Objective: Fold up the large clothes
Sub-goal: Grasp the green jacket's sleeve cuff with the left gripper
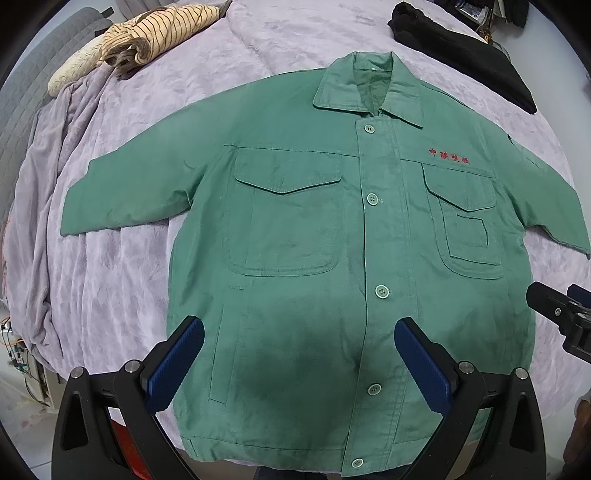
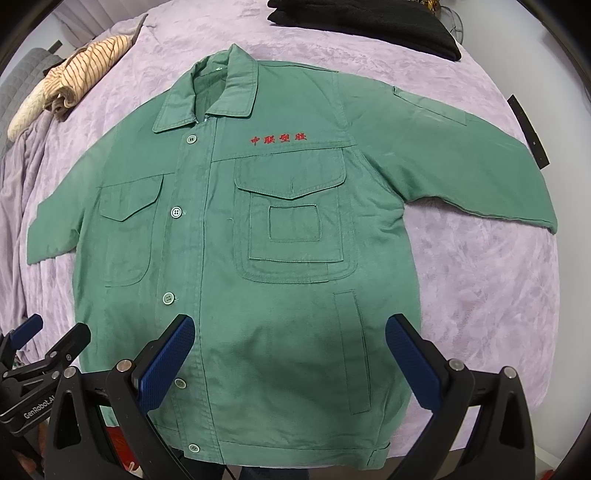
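Observation:
A green work jacket (image 1: 332,236) (image 2: 229,229) lies flat and buttoned on the lilac bedspread, collar at the far end, both sleeves spread sideways, red embroidery on its chest. My left gripper (image 1: 299,332) hovers open above the lower front of the jacket, its blue pads wide apart with nothing between them. My right gripper (image 2: 290,328) is also open, above the lower part near the slit pocket. In the left wrist view the right gripper (image 1: 561,317) shows at the right edge; in the right wrist view the left gripper (image 2: 33,350) shows at the lower left.
A striped beige garment (image 1: 155,33) (image 2: 74,81) lies crumpled at the far left of the bed. A black garment (image 1: 465,55) (image 2: 362,26) lies at the far right. The lilac bedspread (image 1: 122,280) (image 2: 491,280) hangs off the left edge, where floor and cables show.

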